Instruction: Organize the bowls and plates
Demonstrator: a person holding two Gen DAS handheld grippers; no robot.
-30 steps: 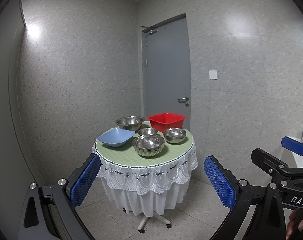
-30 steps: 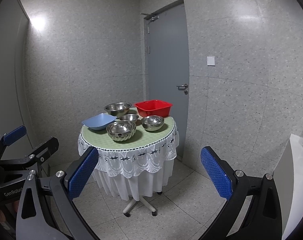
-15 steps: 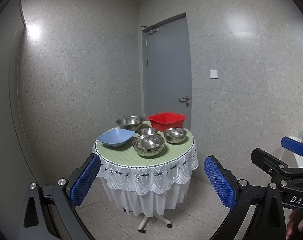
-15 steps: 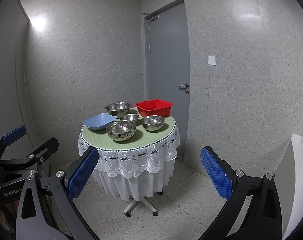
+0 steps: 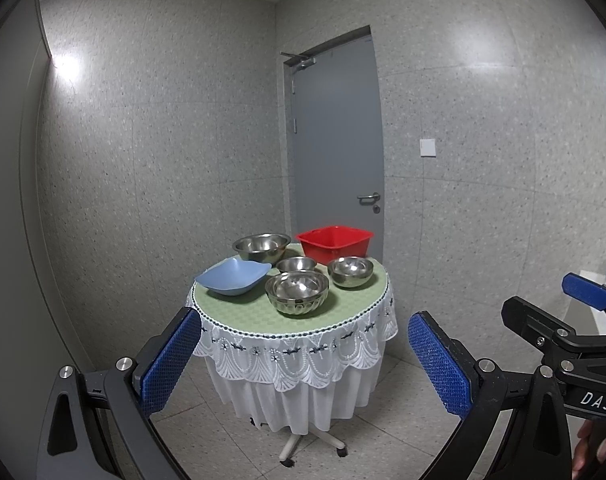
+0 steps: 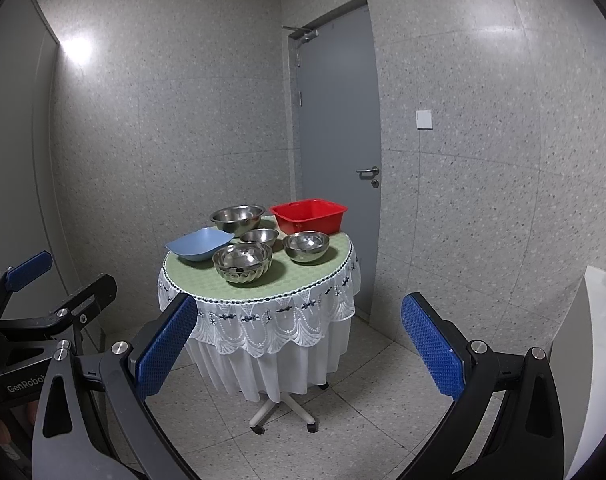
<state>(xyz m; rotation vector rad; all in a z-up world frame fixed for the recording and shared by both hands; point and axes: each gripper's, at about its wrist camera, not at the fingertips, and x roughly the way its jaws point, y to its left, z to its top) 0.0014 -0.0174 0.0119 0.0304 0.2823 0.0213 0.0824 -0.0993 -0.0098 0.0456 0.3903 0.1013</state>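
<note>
A small room with grey speckled walls and a grey door (image 5: 335,144) fills both views. At the centre of each frame stands a round table (image 5: 357,304) on a wheeled pedestal, draped in a white lace cloth with a green top.

All the dishes sit on the table, none yet handled. A blue dish (image 5: 233,276) lies at the left. A large steel bowl (image 5: 261,245) and a red tub (image 5: 335,242) stand at the back. A small steel bowl (image 5: 297,265) sits mid-table, another steel bowl (image 5: 350,271) to its right, and a nested stack (image 5: 297,292) of steel bowls at the front.

The left gripper (image 5: 303,364) and right gripper (image 6: 299,350) occupy the lower part of their own frames, both with blue pads spread wide apart, empty, and well short of the table.

Risks, as a judgement: the steel bowls are slick and curved, so a pinch on a thin rim could slip. The wheeled base may roll if pushed. The loose cloth could drag and shift neighbouring bowls. The mid-table bowls stand close together, so a wide jaw could knock one aside.
</note>
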